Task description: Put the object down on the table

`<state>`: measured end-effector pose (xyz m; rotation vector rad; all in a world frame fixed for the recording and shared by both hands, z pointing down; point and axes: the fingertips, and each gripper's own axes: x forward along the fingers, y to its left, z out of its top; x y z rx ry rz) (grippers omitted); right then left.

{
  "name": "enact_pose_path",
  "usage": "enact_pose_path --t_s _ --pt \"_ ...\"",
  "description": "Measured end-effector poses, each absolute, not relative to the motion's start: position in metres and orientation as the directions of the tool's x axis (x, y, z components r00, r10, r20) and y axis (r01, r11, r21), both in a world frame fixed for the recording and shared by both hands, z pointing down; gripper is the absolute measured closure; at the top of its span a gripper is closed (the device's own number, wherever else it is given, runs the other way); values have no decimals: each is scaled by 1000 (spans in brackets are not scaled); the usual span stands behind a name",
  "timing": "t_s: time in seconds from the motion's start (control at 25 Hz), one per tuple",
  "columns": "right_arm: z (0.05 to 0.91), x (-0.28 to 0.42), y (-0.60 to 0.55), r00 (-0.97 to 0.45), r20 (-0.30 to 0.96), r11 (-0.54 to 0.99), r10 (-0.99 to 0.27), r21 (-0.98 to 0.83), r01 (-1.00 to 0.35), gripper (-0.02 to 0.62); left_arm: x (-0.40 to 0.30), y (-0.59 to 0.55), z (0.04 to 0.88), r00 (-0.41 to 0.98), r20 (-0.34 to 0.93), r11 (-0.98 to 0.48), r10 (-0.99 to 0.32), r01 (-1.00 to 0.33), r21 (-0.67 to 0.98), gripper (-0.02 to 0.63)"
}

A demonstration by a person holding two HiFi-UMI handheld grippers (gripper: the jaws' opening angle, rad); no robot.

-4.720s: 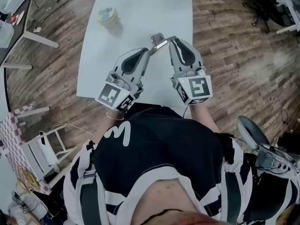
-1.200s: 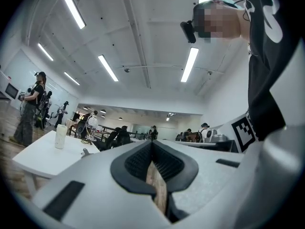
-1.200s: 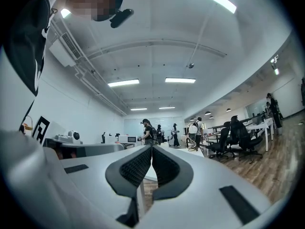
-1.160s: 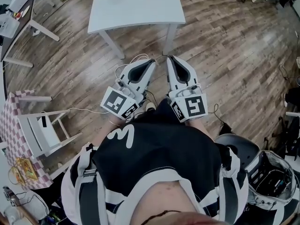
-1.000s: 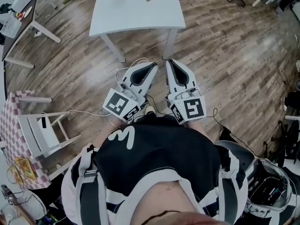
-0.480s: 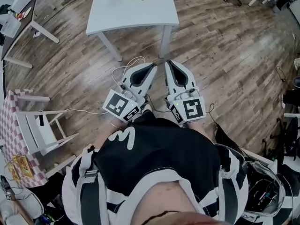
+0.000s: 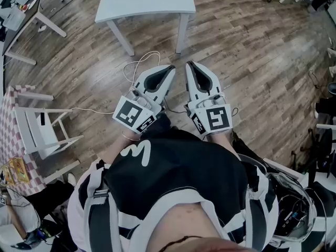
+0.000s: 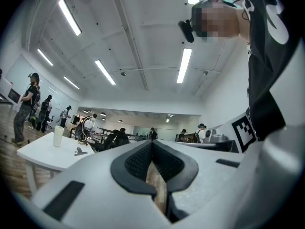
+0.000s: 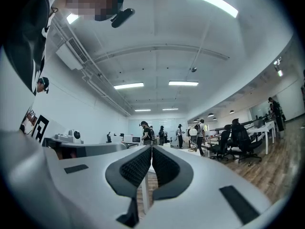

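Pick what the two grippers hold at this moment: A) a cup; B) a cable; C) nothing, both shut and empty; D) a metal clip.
C: the left gripper and right gripper each show jaws together with nothing between, while the clip and cup sit on the white table.

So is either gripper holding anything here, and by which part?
Nothing is held: left gripper and right gripper are both shut and empty. The clip lies on the white table.

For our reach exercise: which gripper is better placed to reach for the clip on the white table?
Left gripper, narrowly. It and the right gripper are shut, empty, short of the table; the clip shows in the left gripper view, not the right's.
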<state>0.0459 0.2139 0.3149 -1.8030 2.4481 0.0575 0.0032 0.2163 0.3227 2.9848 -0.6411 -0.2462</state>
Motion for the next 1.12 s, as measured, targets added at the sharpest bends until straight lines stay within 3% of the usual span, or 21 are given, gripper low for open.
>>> enact_pose_path --t_s 0.44,1.12 --pt "318 29 271 -316 -104 321 -943 -27 -947 575 -32 277 325 867 -146 -879 -476 -465 104 601" --pt "309 -56 357 -203 -106 205 -973 -3 -979 575 -118 353 318 902 -160 -914 -401 -384 129 601"
